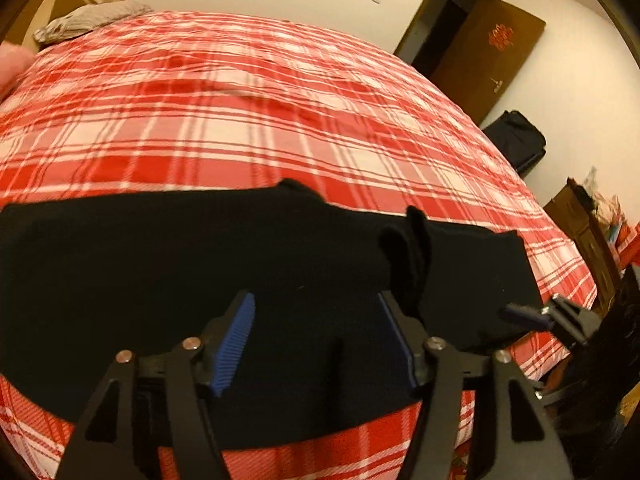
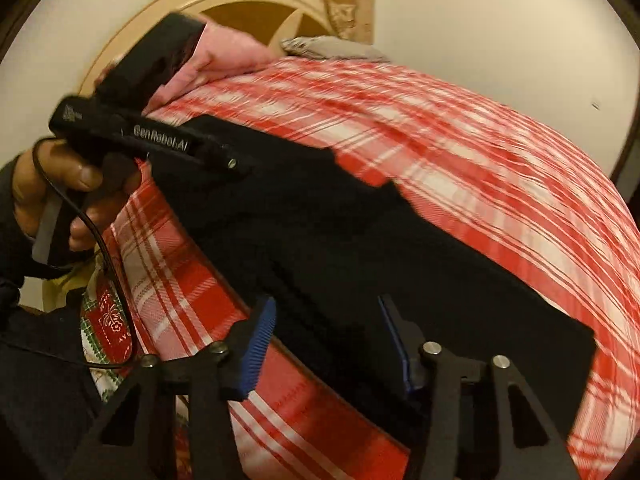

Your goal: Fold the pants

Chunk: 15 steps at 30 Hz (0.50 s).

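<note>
Black pants (image 1: 200,264) lie flat in a long strip across the near side of the red plaid bed (image 1: 240,120). A small raised crease (image 1: 412,248) stands up in the pants towards their right end. My left gripper (image 1: 316,340) hovers over the pants, open, with cloth below the blue pads (image 1: 236,344) but none pinched. At the pants' right end sits my right gripper (image 1: 536,314). In the right wrist view, my right gripper (image 2: 328,344) is open over the pants (image 2: 360,248) near the bed's edge. A hand (image 2: 60,188) holds the left gripper's body (image 2: 152,140); its fingertips are hidden.
A grey pillow (image 1: 92,20) lies at the head of the bed by a round headboard (image 2: 224,4). Pink cloth (image 2: 224,56) lies by it. A brown door (image 1: 480,52), a black bag (image 1: 516,144) and wooden furniture (image 1: 580,232) stand beyond the bed's right side.
</note>
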Motion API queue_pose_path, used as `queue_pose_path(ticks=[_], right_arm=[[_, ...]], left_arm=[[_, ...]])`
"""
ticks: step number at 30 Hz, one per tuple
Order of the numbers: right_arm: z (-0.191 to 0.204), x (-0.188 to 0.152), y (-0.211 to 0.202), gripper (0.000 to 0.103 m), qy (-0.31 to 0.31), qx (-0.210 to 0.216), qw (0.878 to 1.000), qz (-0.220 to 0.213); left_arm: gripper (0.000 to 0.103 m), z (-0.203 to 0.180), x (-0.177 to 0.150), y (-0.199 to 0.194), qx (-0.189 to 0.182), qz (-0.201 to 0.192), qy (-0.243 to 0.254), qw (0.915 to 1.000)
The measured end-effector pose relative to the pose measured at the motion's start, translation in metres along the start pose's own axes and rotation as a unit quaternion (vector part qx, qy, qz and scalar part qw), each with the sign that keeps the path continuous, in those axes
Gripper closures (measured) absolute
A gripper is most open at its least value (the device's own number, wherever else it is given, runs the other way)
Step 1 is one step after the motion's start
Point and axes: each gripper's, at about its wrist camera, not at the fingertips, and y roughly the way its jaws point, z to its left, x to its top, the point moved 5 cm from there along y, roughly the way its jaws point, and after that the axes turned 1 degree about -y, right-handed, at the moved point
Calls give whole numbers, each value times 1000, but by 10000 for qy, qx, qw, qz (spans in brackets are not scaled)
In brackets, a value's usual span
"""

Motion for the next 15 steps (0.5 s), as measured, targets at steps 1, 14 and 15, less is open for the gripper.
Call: queue_pose_path(ticks=[1, 14, 15], right_arm=[[2, 1, 7, 53, -11, -33, 10000, 67], [15, 9, 9, 99, 45, 222, 9997, 10], [17, 7, 9, 100, 6, 229, 9997, 38]], left_arm=[[38, 6, -1, -2, 14, -7, -59, 10000], [38, 49, -10, -21, 145, -96, -440, 9989], [38, 53, -11, -23, 169, -106, -457, 9988]])
